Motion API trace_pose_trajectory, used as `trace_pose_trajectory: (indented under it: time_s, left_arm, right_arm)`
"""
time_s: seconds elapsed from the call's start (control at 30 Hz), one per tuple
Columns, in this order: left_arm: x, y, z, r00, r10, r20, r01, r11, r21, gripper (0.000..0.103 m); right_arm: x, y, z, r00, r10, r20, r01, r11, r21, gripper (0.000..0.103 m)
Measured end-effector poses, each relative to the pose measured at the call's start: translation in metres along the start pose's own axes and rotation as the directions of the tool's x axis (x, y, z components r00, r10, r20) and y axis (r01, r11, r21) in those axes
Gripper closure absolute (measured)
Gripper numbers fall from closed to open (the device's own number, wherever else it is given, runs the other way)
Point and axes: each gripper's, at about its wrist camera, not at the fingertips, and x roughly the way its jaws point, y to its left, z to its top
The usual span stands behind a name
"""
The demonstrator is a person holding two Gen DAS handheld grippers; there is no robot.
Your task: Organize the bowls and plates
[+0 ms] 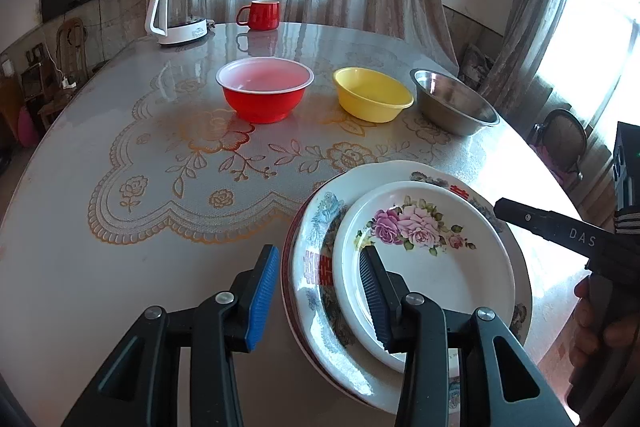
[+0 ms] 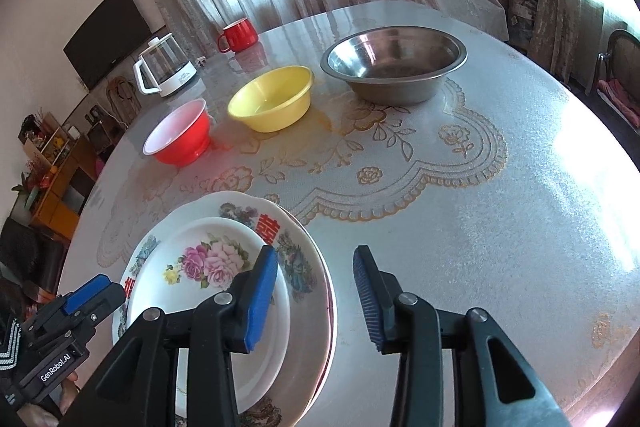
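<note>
The round worktop [image 1: 80, 227] carries everything, under a clear cover printed with gold flowers. Along its far half stand three bowls in a row: the steel bowl [image 2: 394, 67] on the right, the yellow bowl [image 2: 272, 103] in the middle and the red bowl [image 2: 180, 133] on the left, none touching. Farther back on the left are a glass kettle [image 1: 178, 13] and a red mug [image 1: 262, 14].

At the near edge lies a stack of plates: a large plate with red characters [image 1: 316, 267] below, a smaller rose-patterned plate [image 1: 432, 267] on top.

The left gripper [image 1: 320, 291] hangs over the stack's left rim with its fingers released; one blue pad stands outside the plates over the bare worktop, the other over the rose plate, neither pressing. The right gripper [image 2: 316, 295] likewise has its fingers released and apart, straddling the stack's right rim: its left pad over the rose plate, its right pad over bare worktop.
</note>
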Motion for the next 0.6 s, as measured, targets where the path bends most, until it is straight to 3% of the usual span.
trace_pose_trajectory:
  time_s: [0.33,0.6]
  left_arm:
    - [0.012,-0.023,0.032,0.996,-0.087,-0.017,0.087,0.995,0.047,0.060]
    - [0.036,-0.047,0.057,0.990,-0.129,-0.059,0.133,0.988,0.073,0.056]
  right_arm:
    - [0.011,-0.032,0.016,1.000,0.011,-0.003,-0.010,0.996,0.090,0.063]
    - [0.017,-0.068,0.052,0.999,-0.007,0.042,0.000,0.986,0.168,0.063]
